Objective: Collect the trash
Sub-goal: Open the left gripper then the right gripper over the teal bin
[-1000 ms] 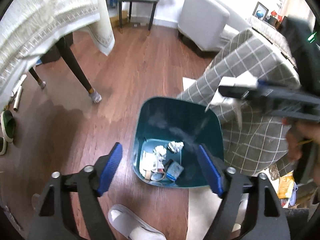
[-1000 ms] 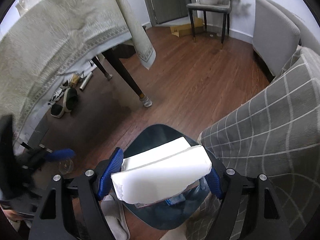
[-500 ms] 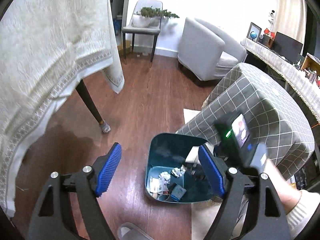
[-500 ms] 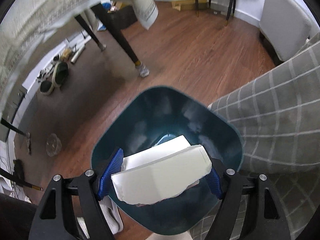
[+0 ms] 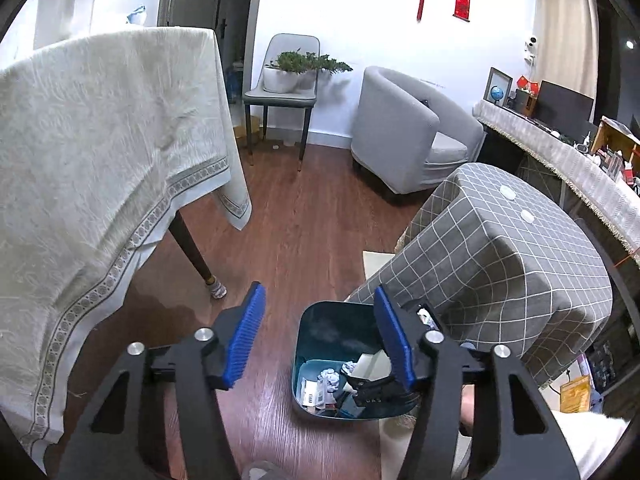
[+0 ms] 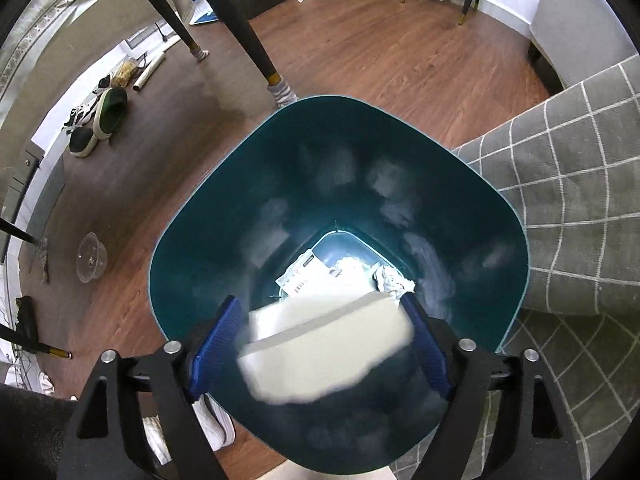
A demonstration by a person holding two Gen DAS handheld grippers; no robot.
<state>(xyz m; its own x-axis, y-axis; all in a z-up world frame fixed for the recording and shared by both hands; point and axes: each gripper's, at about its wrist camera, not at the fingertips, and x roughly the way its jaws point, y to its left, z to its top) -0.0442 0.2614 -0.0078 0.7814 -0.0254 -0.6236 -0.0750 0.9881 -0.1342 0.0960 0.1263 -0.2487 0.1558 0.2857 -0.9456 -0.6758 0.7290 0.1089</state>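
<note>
Right wrist view looks almost straight down into the teal bin (image 6: 224,216), which stands on the wooden floor (image 6: 380,52) just beside a grey checked cover (image 6: 580,184). The right gripper (image 6: 320,344) is placed over the mouth of the bin, so that whatever leaves it falls inside. Between its blue pads (image 6: 216,344) there is a white folded carton (image 6: 324,348), blurred at the edges. The jaws are opening, and a gap shows at the left pad, so I judge the carton is being let go and not squeezed any more. At the bottom of the bin lie crumpled paper (image 6: 394,280) and a printed wrapper (image 6: 304,276).

From the left wrist view, the left gripper (image 5: 320,336) is above the floor, near a table with a pale cloth (image 5: 100,152). Nothing is between its pads, and its jaws are closing. The same bin (image 5: 320,328) shows low in this view with the right gripper (image 5: 372,392) inside its opening. Probably the left one keeps away so the drop has free space.
</note>
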